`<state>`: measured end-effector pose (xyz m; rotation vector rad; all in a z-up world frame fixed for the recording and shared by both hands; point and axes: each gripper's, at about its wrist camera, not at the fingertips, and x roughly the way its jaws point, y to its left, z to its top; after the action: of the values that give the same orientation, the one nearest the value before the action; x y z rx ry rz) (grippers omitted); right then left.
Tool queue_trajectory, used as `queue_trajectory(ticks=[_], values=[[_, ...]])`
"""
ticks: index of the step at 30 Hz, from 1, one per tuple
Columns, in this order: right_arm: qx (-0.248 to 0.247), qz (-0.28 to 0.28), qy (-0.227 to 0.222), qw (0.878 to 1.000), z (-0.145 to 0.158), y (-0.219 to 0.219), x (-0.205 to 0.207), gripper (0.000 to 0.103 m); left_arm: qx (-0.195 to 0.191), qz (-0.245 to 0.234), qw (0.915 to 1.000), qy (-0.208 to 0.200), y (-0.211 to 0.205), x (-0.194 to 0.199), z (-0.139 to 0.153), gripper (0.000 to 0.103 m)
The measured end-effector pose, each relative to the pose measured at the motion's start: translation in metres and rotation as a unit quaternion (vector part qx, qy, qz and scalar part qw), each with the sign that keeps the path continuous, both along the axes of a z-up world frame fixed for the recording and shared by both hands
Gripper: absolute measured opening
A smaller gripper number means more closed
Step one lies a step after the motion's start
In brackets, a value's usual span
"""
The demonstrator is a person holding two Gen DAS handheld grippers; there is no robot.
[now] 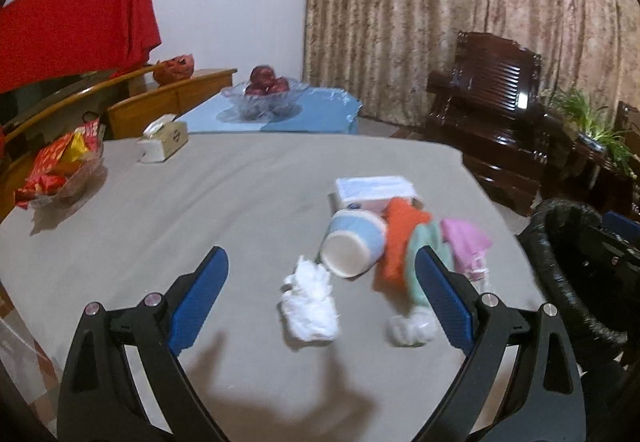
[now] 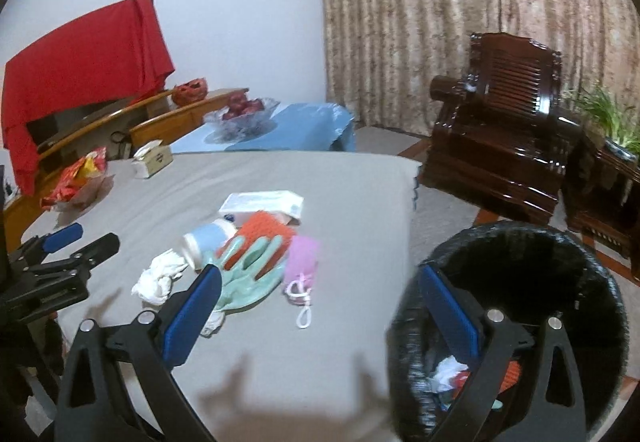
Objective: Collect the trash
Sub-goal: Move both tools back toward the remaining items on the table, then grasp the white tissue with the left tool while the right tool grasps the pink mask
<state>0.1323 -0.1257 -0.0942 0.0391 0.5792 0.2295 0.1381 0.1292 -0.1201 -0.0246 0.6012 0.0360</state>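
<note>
Grey table (image 1: 160,217) holds tissue (image 1: 310,308), cup (image 1: 352,244) (tipped over); left gripper (image 1: 322,274) and right gripper (image 2: 320,290) both gape, empty.

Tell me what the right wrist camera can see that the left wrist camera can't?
Only the right wrist view looks down into the black bin, with scraps at the bottom, and shows the whole glove and the left gripper from the side. Only the left wrist view shows the small clear crumpled piece uncovered. Both show the crumpled tissue, tipped paper cup, pink mask and gray table.
</note>
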Motion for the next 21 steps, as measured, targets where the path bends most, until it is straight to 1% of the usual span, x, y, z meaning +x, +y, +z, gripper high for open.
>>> queue_trajectory(ticks=[3,9,12,14,17,18,19,21], values=[[-0.001,0.012,0.007,1.0,-0.008,0.012,0.003,0.096,0.0,0.005,0.9999,0.015,0.007,0.007,-0.014,0.092],[-0.007,0.031,0.027,0.999,-0.024,0.027,0.019,0.089,-0.006,0.013,0.9988,0.047,0.012,0.024,-0.045,0.091],[-0.009,0.034,0.034,0.999,-0.031,0.031,0.027,0.086,-0.011,0.012,0.9979,0.062,0.013,0.033,-0.056,0.083],[-0.01,0.036,0.04,0.998,-0.036,0.033,0.033,0.084,-0.011,0.011,0.9973,0.072,0.013,0.039,-0.064,0.082],[-0.015,0.034,0.05,0.998,-0.046,0.036,0.043,0.082,-0.017,0.01,0.9961,0.087,0.013,0.044,-0.074,0.072],[-0.016,0.033,0.055,0.998,-0.049,0.036,0.047,0.079,-0.021,0.008,0.9952,0.096,0.013,0.047,-0.078,0.065],[-0.016,0.032,0.059,0.998,-0.051,0.037,0.05,0.078,-0.024,0.007,0.9944,0.102,0.013,0.049,-0.081,0.055],[-0.021,0.031,0.067,0.997,-0.058,0.039,0.056,0.072,-0.033,0.007,0.9926,0.117,0.015,0.053,-0.088,0.043]])
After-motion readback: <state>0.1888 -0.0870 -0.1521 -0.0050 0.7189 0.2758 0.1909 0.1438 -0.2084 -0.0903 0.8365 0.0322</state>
